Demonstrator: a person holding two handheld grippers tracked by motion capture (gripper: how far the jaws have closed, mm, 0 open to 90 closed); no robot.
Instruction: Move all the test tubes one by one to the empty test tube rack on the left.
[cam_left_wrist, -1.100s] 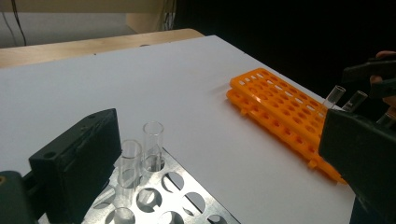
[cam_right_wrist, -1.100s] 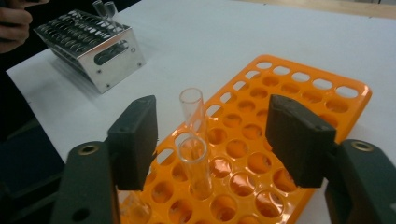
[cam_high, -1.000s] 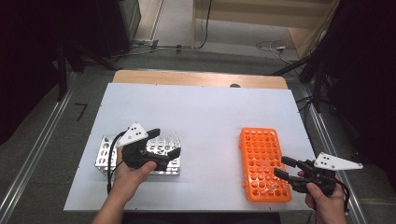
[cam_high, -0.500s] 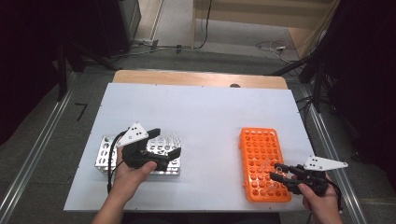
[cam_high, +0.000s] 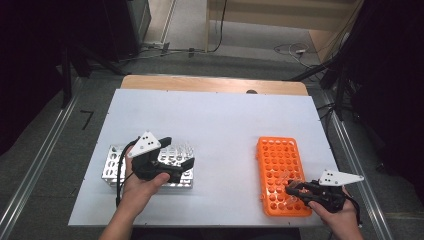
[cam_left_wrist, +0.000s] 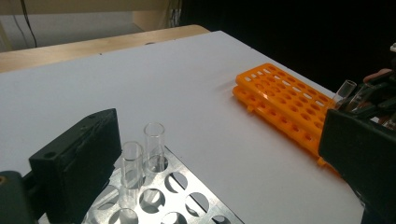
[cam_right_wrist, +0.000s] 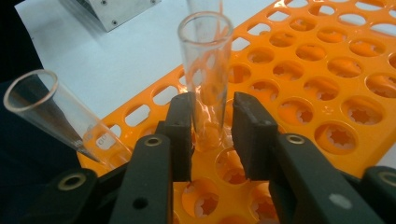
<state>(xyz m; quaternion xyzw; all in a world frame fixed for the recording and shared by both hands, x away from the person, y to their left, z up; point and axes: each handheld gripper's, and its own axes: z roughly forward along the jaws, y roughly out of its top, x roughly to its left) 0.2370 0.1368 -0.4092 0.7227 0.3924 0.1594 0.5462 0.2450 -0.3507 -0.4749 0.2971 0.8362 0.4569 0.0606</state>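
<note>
Table, white, seen from the high view. Orange rack lies at its right side; right gripper sits over the rack's near end, its jaws having just been closing, with a clear tube between them. Metal rack lies at the left side; left gripper hovers over it, jaws spread wide, nothing grasped.

Left gripper view. Both black jaws stand far apart at the frame's sides. Two short tubes stand upright in the metal rack, just inside the left-hand jaw and not touched by it. Orange rack lies beyond the right-hand jaw, with the right gripper over its far end.

Right gripper view. Tube stands upright in a hole of the orange rack, directly between the two pads. One pad meets the glass; whether the other presses on it cannot be told. Second tube leans in the rack's edge row, outside the left-hand jaw.
</note>
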